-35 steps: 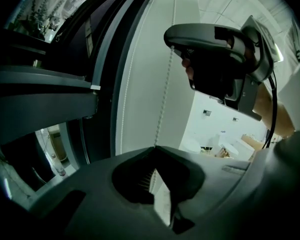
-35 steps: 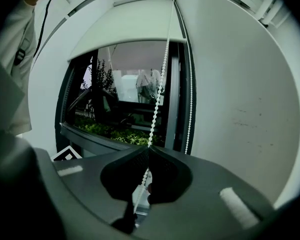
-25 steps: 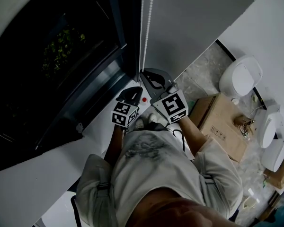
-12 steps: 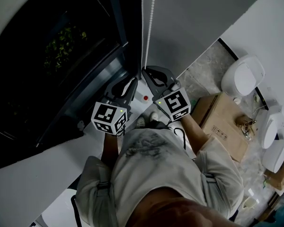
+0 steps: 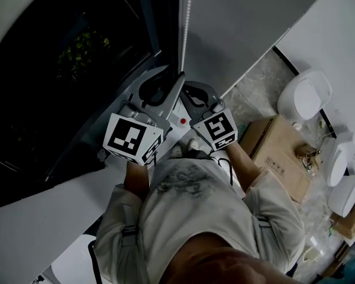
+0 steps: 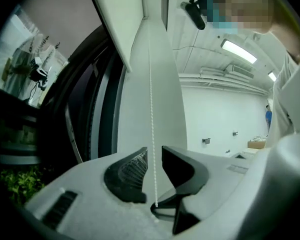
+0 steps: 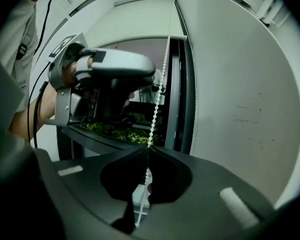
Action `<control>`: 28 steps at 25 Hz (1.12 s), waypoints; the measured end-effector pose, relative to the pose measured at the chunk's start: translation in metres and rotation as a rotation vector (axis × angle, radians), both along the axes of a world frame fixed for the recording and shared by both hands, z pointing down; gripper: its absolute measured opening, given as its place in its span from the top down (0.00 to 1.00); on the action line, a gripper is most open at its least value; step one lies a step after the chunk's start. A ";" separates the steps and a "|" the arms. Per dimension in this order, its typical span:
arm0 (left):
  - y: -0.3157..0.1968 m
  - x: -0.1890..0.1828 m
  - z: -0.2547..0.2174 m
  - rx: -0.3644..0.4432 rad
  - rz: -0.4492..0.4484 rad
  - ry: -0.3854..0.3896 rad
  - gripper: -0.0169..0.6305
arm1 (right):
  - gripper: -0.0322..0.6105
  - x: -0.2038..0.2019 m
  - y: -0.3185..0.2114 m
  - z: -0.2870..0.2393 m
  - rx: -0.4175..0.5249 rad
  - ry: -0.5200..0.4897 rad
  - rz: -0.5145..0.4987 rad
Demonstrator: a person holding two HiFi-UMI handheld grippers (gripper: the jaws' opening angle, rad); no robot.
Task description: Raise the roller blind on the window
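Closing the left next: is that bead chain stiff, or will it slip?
Likely floppy: the bead chain is a thin hanging string. Its beads should resist slipping in the shut right gripper. Between the open jaws of the left gripper it may swing.

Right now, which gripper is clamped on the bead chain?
The right gripper: its jaws meet on the bead chain. The left gripper has its jaws apart, the chain only running between them.

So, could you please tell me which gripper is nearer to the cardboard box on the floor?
Right. The right gripper holds the bead chain on the side of the cardboard box; the left gripper is beyond it, toward the dark window.
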State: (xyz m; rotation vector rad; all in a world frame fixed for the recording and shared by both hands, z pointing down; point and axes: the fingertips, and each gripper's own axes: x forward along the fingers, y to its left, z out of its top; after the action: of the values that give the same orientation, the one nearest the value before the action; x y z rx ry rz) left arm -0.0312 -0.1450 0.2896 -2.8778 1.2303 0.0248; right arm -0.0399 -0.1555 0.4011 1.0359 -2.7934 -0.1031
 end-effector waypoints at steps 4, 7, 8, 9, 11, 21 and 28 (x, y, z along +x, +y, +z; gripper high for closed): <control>-0.010 0.010 -0.024 0.051 0.008 0.005 0.82 | 0.93 -0.003 0.002 0.000 0.002 0.005 -0.005; -0.017 0.013 -0.035 0.066 0.000 0.014 0.83 | 0.93 -0.003 0.004 0.000 0.003 0.006 -0.007; -0.019 0.013 -0.037 0.069 -0.005 0.017 0.85 | 0.93 -0.003 0.004 0.000 0.003 0.005 -0.007; -0.021 0.013 -0.039 0.073 -0.011 0.018 0.87 | 0.93 -0.003 0.003 0.000 0.002 0.003 -0.007; -0.023 0.014 -0.040 0.074 -0.013 0.015 0.92 | 0.93 -0.002 0.002 0.001 0.002 0.002 -0.006; -0.021 0.018 -0.022 0.041 -0.036 -0.002 0.96 | 0.93 0.000 -0.002 0.015 -0.021 0.023 -0.002; -0.020 0.015 0.003 -0.005 -0.041 -0.007 0.96 | 0.93 -0.002 -0.003 0.040 -0.059 0.050 0.000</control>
State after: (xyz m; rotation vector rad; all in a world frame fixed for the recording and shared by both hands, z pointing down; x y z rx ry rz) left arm -0.0167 -0.1651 0.2928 -2.8533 1.2894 0.0108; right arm -0.0416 -0.1582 0.4412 1.0053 -2.7341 -0.0457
